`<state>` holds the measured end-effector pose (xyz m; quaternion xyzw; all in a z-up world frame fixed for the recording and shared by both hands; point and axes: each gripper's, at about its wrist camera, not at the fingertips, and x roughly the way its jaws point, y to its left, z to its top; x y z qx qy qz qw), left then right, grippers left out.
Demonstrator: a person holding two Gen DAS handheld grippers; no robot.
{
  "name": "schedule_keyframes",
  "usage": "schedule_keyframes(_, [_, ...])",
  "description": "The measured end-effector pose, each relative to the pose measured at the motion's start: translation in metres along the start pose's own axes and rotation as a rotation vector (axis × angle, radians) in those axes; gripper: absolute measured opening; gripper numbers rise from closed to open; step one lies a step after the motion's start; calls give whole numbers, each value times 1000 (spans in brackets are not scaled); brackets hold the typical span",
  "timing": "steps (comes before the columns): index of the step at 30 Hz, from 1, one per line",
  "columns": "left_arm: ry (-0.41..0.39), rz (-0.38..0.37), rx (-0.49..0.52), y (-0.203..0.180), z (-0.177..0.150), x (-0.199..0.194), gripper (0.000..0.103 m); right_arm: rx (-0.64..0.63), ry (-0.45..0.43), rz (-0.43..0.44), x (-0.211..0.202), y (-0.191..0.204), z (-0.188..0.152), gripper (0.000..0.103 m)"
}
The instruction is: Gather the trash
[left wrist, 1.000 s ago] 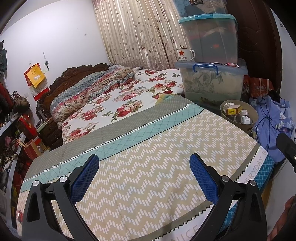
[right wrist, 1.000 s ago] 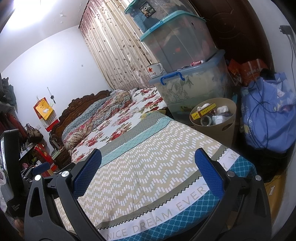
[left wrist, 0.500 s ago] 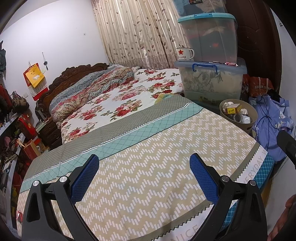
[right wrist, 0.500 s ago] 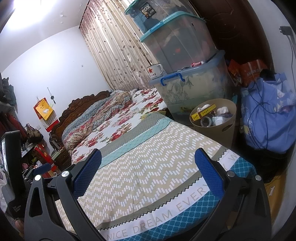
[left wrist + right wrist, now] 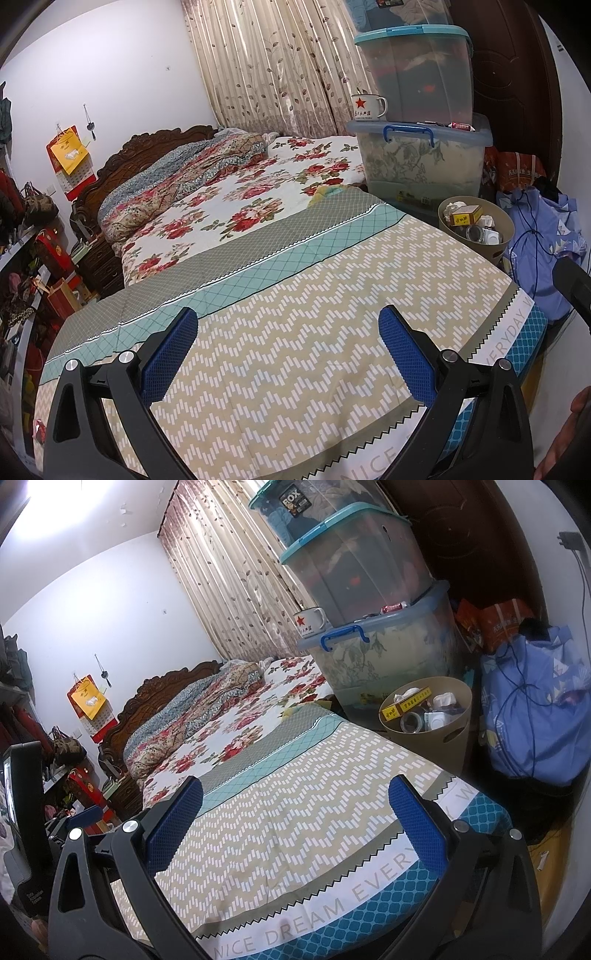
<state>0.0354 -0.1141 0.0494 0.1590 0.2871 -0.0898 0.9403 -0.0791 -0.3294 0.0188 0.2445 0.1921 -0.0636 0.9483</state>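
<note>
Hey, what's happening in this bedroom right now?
A person holds two grippers over the foot of the bed, and both are open and empty: the left gripper and the right gripper grip nothing. The bin beside the bed already holds trash: a yellow box, crumpled paper and small containers. No loose trash shows on the bedspread.

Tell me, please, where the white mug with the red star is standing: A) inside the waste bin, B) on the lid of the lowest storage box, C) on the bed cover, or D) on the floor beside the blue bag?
B: the mug stands on the lid of the lowest storage box, beside the box stacked above it, well clear of the waste bin.
</note>
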Motion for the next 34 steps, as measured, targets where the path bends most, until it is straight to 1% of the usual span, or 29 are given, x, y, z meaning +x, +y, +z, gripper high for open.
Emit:
schedule_keyframes(21, [-2,-1,4,-1,0,1,94,0,-1,0,0,0,0,100])
schedule_keyframes(29, [18,-38,1,-2,-14,2,94,2,0,0,0,0,0,100])
schedule_keyframes(34, [29,-45,-12,4,-9,5,94,3,1,-1,-1,0,-1,100])
